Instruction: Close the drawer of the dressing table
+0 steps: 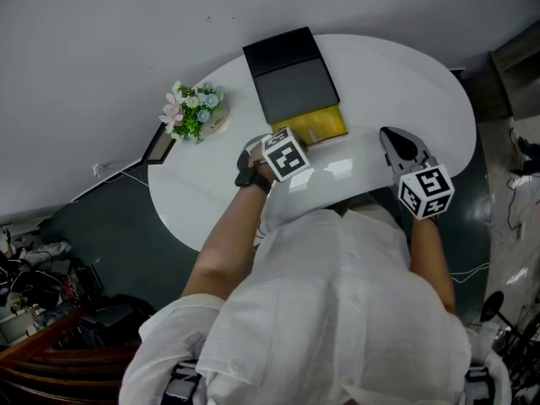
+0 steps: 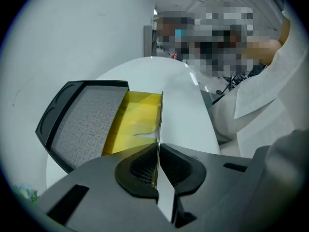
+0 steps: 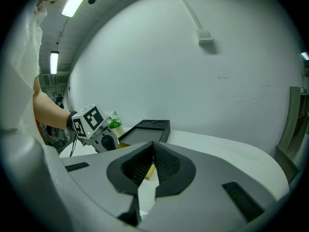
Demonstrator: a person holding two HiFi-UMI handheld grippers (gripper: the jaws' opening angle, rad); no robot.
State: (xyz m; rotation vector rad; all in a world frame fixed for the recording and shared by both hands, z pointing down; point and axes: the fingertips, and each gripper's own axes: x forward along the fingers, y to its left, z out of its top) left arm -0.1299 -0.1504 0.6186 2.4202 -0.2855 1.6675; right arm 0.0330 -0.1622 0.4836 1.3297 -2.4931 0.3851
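**Item: drawer** [image 1: 321, 125] [image 2: 137, 120]. A shallow yellow tray, glossy inside. It stands drawn out from the 6 o'clock side of its case, towards the person, and is not yet closed. Its front wall is a thin, straight-edged panel.

**Case** [image 1: 291, 74] [image 2: 82, 124] [image 3: 145, 132]. A low rectangular box with a black rounded rim. The top is inset with grey woven-looking fabric, and two round recesses sit at the far end. It lies on the tabletop with its long side running from 12 to 6 o'clock.

**Left tool** [image 1: 283, 146] [image 2: 158, 151] [image 3: 96, 129]. Points steeply down at the drawer's 6 o'clock edge. Its ribbed black pads are nipped onto the thin front panel, one on each face. The grip probably serves to steer the drawer back in along its track; a push towards 12 o'clock would seat it.

**Right tool** [image 1: 403, 146] [image 3: 153, 149]. Sits at about 3 o'clock from the drawer, well apart from it. The jaws are pressed together with nothing between them. It appears idle, kept out of the drawer's path.

**Tabletop** [image 1: 405, 83] [image 2: 181, 105] [image 3: 227, 153]. White, glossy and oval, set against a plain white wall.

**Flower posy** [image 1: 192, 112] [image 3: 114, 122]. Small pink and pale blue blooms with green leaves. It stands at 9 o'clock from the case, away from the work.
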